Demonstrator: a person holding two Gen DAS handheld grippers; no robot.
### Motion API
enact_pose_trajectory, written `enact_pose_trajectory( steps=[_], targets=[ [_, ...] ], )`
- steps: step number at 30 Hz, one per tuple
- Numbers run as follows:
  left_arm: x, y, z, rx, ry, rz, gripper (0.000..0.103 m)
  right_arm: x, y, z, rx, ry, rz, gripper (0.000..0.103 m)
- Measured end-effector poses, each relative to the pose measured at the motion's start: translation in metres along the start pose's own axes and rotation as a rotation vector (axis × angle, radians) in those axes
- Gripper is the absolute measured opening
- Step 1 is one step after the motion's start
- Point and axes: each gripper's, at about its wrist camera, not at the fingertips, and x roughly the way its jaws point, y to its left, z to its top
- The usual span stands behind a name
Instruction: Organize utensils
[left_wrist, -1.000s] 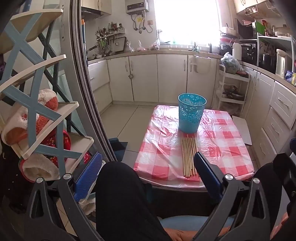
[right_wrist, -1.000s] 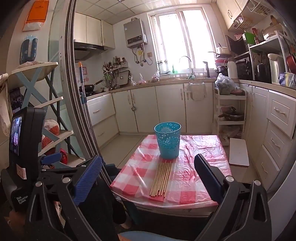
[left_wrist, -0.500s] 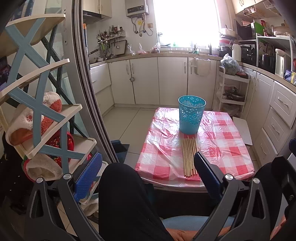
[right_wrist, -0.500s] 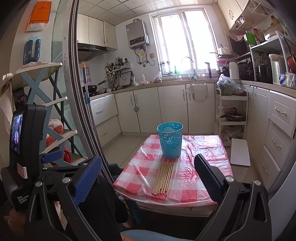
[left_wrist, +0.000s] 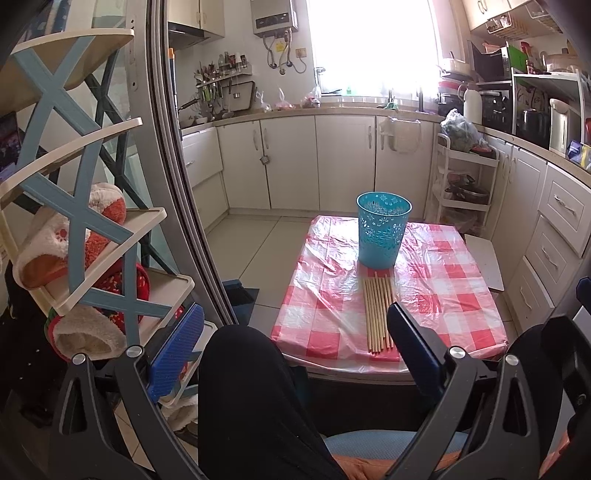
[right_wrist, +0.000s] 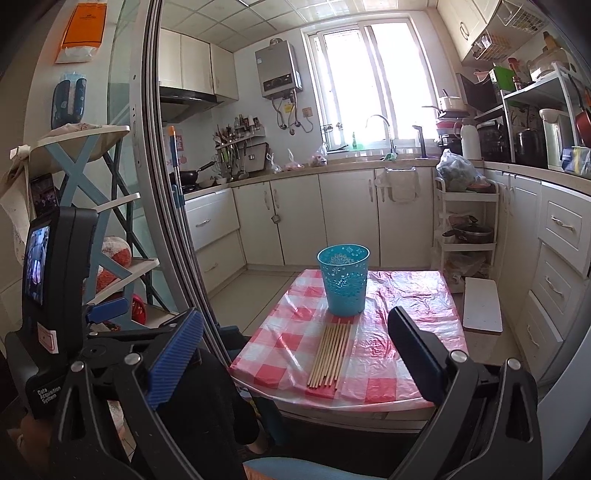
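While both grippers, left gripper (left_wrist: 295, 354) and right gripper (right_wrist: 295, 354), were held wide open and empty, no step was begun; the bare wooden chopsticks (right_wrist: 330, 356) at lower centre were judged to need grasping for the perforated turquoise plastic cup (right_wrist: 344, 278).

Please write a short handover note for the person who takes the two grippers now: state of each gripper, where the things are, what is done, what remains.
Left gripper: open, empty, held short of the table.
Right gripper: open, empty, also short of the table.
Chopsticks: flat, side by side on the checked cloth, far ends near the foot of the blue cup.
Blue cup: upright; nothing sticks out above its rim.
Done: nothing yet.
Left: probably stand the chopsticks in the cup.
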Motion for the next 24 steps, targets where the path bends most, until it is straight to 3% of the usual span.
enact_pose_trajectory(
  steps=[24],
  targets=[
    [-0.0055,0.0054,0.0034,-0.001,-0.008,0.004,0.095,0.0007,0.0006,-0.0038,0.0,0.009,0.024,0.096]
  ],
)
